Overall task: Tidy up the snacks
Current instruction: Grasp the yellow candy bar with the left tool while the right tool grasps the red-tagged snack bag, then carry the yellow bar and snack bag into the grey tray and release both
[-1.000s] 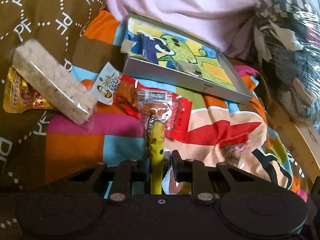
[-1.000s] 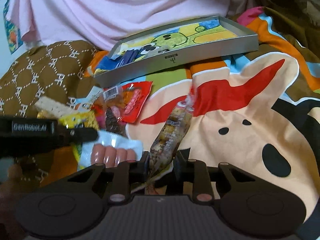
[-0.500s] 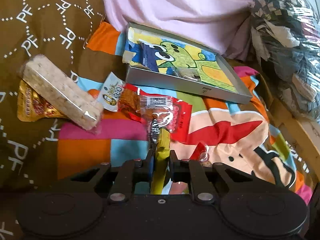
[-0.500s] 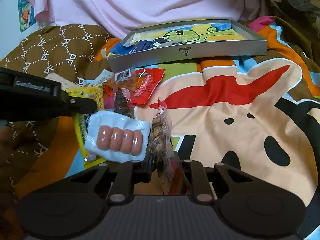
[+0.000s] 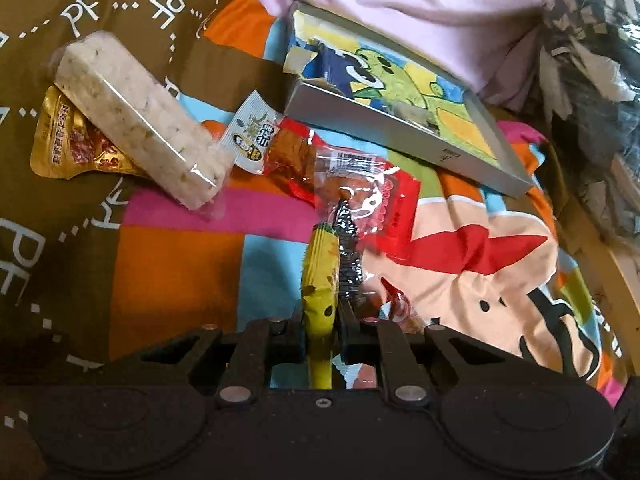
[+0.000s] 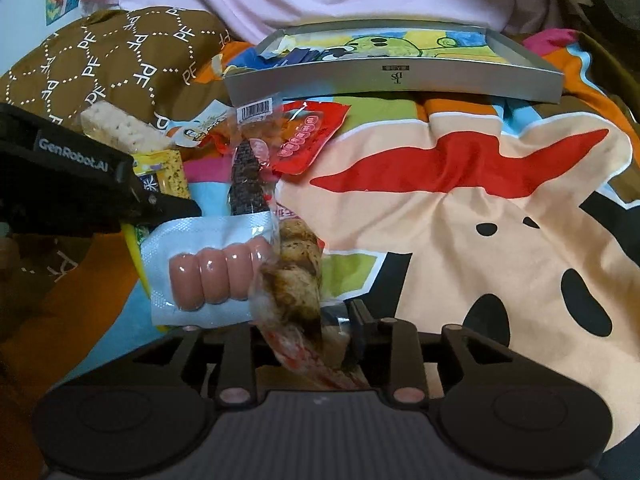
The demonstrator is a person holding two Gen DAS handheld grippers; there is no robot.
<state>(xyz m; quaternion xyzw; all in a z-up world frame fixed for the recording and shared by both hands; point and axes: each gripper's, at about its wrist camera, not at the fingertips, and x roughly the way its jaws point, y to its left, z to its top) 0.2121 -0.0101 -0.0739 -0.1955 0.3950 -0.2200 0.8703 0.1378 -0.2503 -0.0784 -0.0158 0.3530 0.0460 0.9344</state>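
My left gripper [image 5: 322, 316] is shut on a yellow snack packet [image 5: 320, 276], held edge-on above the blanket. My right gripper [image 6: 308, 320] is shut on a clear packet of brown meat snack [image 6: 296, 276]. A grey tray [image 5: 404, 136] with a cartoon lining lies ahead; it also shows in the right wrist view [image 6: 400, 80]. Loose snacks lie between: a rice cracker bar [image 5: 136, 120], a gold packet [image 5: 68, 144], a red packet [image 5: 392, 208], and a sausage pack [image 6: 208, 272].
A colourful cartoon blanket [image 6: 480, 220] covers the surface. A brown patterned cushion [image 6: 108, 56] lies at the left. Pink fabric [image 5: 400, 0] lies behind the tray. A bag of dark patterned cloth [image 5: 592, 100] sits at the right.
My left gripper has closed on the yellow packet and lifted it nearer the pile. My right gripper has drawn the meat snack packet back and left, beside the sausage pack.
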